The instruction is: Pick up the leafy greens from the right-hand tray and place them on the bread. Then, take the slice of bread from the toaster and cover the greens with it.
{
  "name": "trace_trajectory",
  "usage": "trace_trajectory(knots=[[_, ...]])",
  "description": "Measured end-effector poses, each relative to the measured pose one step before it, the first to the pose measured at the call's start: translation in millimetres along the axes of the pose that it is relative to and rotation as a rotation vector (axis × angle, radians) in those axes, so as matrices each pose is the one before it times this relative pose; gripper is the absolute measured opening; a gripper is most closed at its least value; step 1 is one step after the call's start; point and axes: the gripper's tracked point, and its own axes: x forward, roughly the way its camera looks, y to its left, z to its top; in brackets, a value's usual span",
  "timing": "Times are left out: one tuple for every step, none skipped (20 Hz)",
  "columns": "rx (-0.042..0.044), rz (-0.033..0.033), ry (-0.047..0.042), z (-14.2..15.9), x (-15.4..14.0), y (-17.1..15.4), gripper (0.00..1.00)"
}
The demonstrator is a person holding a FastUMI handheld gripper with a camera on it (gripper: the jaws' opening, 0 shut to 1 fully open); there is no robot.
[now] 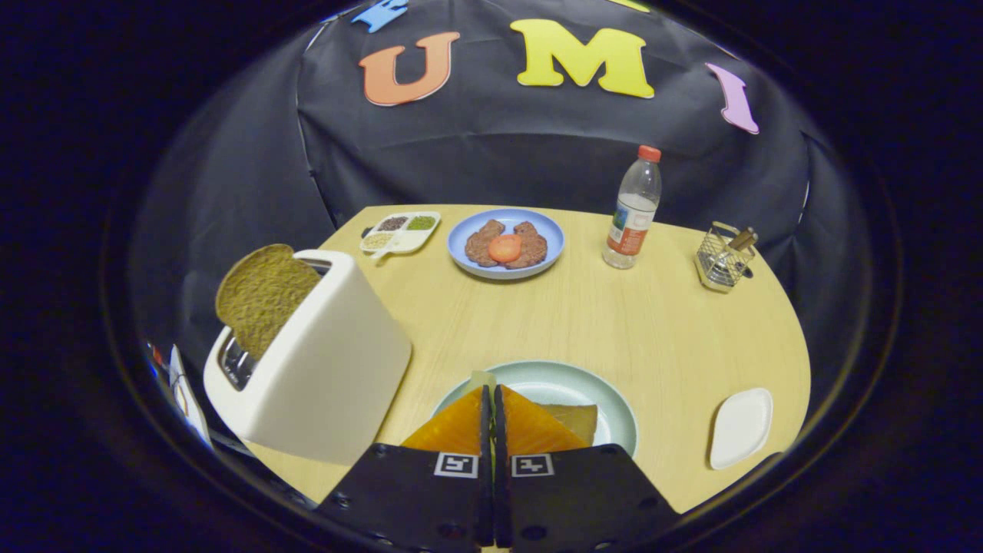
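Observation:
My gripper [491,392] hangs over the pale green plate [614,407], its two orange fingers [530,430] pressed together. A small pale green piece of the leafy greens [481,379] pokes out at the fingertips, pinched between them. On the plate, just right of the fingers, lies a slice of bread [576,418], partly hidden by them. To the left stands the white toaster [322,369] with a brown slice of bread [261,303] sticking up out of its slot. The white right-hand tray [741,426] lies near the table's right edge with nothing on it.
Across the wooden table [614,322] stand a blue plate [549,238] with two meat patties and a tomato slice, a divided seasoning tray [401,231], a water bottle [633,211] and a wire basket [723,257].

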Motion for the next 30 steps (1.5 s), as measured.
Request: trace_trajectory(knots=[[0.00712, -0.00946, 0.01508, -0.33, 9.39, -6.19, 0.01], [0.00798, -0.00481, 0.01698, -1.4, 8.63, -3.93, 0.01], [0.01294, -0.00298, 0.01765, -3.39, 6.54, -4.1, 0.01], [0.00769, -0.00361, 0.02875, -3.8, 8.29, -2.23, 0.02], [0.00164, 0.00453, 0.01776, -4.03, 5.32, -0.64, 0.05], [0.00352, 0.0101, 0.00825, -0.68, 3.0, -0.45, 0.05], [-0.00168, -0.00459, 0.00047, 0.52, 2.53, -2.03, 0.07], [-0.00366, -0.0027, -0.00441, 1.61, -0.44, -2.27, 0.1], [-0.00197, -0.00524, -0.00381, 1.08, -1.47, -1.87, 0.15], [-0.00428, -0.00185, -0.00766, 1.64, -2.51, -1.12, 0.19], [-0.0058, 0.00356, -0.00585, 0.07, -2.68, 0.22, 0.29], [0.00158, 0.01411, 0.00369, -0.91, -3.45, 3.38, 0.35], [-0.00657, 0.01209, 0.00416, -3.02, -5.13, 3.11, 0.47], [-0.00771, 0.00166, -0.00318, -1.04, -7.19, 0.9, 0.58], [-0.00555, -0.00147, -0.01208, 1.5, -7.87, 1.43, 0.7], [-0.0052, -0.0071, -0.0152, 2.29, -7.55, 1.25, 0.82], [-0.00618, -0.00853, -0.01805, 1.93, -11.44, 1.27, 0.89], [-0.0026, -0.00591, -0.01726, 2.69, -8.5, 2.11, 0.89], [-0.00093, 0.00003, -0.01241, 2.48, -10.98, 4.41, 0.9], [-0.00225, -0.00513, -0.0093, 1.71, -9.74, 3.55, 0.93], [0.00146, -0.00402, -0.01294, 4.38, -9.27, 4.22, 0.97], [0.00158, -0.0049, -0.01363, 3.74, -8.83, 4.09, 0.97], [0.00662, -0.00242, -0.01783, 5.81, -9.55, 4.05, 0.97], [0.01471, 0.00738, -0.01769, 6.87, -8.91, 7.09, 0.97], [0.00943, 0.00891, -0.01702, 5.34, -7.24, 8.67, 0.96], [0.00354, 0.00314, -0.01398, 5.13, -7.44, 7.97, 0.96], [-0.00509, 0.00018, -0.0146, 6.08, -5.92, 7.89, 0.96], [-0.00788, 0.00021, -0.01323, 4.43, -4.1, 7.84, 0.96], [-0.0137, -0.00085, -0.01131, 4.88, -4.48, 11.12, 0.96], [-0.01019, -0.00288, -0.00998, 4.18, -3.93, 8.87, 0.96]])
